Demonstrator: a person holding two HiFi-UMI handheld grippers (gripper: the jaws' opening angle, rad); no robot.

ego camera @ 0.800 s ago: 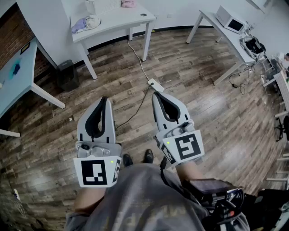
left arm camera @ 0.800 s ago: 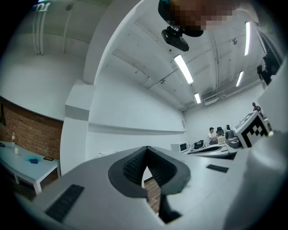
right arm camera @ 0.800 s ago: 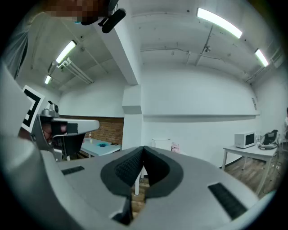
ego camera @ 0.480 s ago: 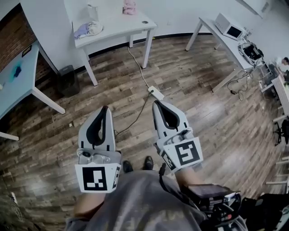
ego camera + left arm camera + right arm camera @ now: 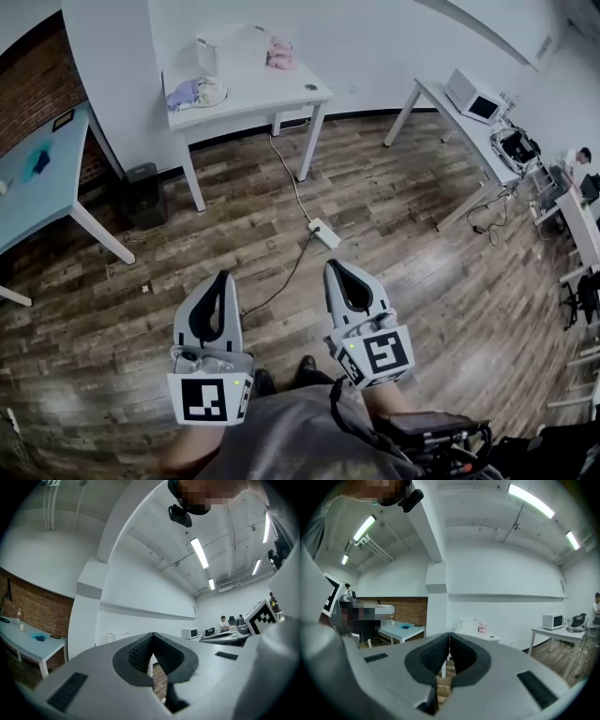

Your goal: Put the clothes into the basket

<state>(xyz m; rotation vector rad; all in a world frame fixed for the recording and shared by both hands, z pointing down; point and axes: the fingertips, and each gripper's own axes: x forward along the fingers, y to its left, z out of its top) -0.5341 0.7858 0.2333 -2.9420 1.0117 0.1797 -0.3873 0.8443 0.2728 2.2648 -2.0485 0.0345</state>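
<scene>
Far ahead stands a white table (image 5: 281,94). On it lie a purple and cream garment (image 5: 194,92) and a pink garment (image 5: 279,53), either side of a white basket (image 5: 231,49). The right gripper view also shows the basket (image 5: 467,625) with the pink garment (image 5: 482,628) beside it. My left gripper (image 5: 222,276) and right gripper (image 5: 335,265) hang side by side over the wooden floor, well short of the table. Both are shut and hold nothing, as their own views show for the left gripper (image 5: 153,634) and the right gripper (image 5: 449,633).
A light blue table (image 5: 37,178) stands at the left with a black bin (image 5: 143,183) near it. A power strip (image 5: 324,232) and its cable lie on the floor ahead. At the right, another white table carries a microwave (image 5: 472,95); a person (image 5: 574,159) sits beyond.
The head view has lifted, so the table with the clothes shows more fully and both grippers sit lower in the frame. Both stay shut and side by side.
</scene>
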